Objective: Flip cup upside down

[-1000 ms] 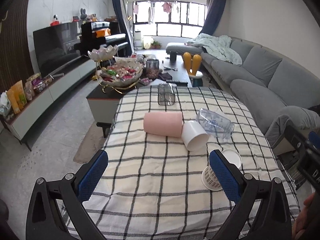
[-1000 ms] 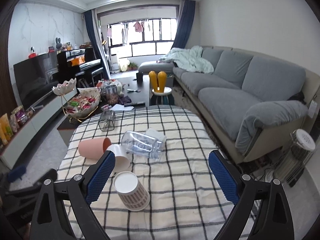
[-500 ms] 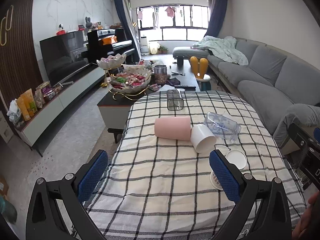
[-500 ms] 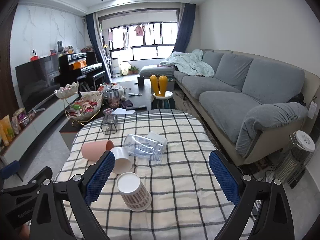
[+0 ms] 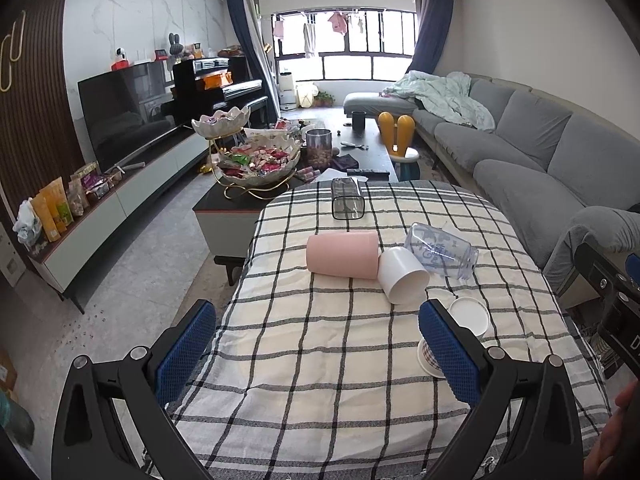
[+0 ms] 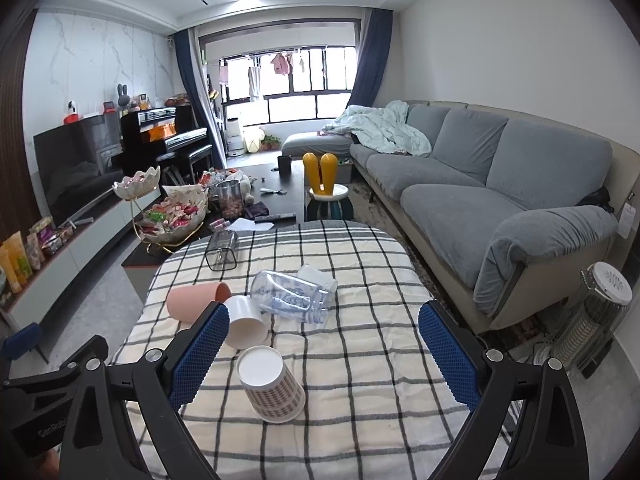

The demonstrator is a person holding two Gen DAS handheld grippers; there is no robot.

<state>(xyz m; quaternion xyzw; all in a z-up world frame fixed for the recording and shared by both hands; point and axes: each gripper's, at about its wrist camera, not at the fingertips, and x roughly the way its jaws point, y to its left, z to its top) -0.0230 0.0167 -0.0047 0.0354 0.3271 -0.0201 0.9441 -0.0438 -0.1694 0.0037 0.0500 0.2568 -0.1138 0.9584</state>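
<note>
A checked paper cup (image 6: 272, 386) stands upside down on the plaid tablecloth (image 6: 360, 360); in the left wrist view (image 5: 468, 316) it is partly hidden behind my right fingertip. A pink cup (image 5: 342, 255), a white cup (image 5: 402, 276) and a clear printed cup (image 5: 440, 250) lie on their sides mid-table. A clear square cup (image 5: 347, 199) lies at the far end. My left gripper (image 5: 316, 354) is open and empty above the near table edge. My right gripper (image 6: 322, 354) is open and empty, the paper cup just below between its fingers.
A grey sofa (image 6: 500, 200) runs along the right. A dark coffee table with a snack bowl (image 5: 260, 164) and a jar stands beyond the table. A TV cabinet (image 5: 100, 200) lines the left wall. A heater (image 6: 592, 320) stands at the right.
Both grippers have drawn back and risen from the table, so the cups look smaller and farther. The cups have not moved. Both grippers stay open.
</note>
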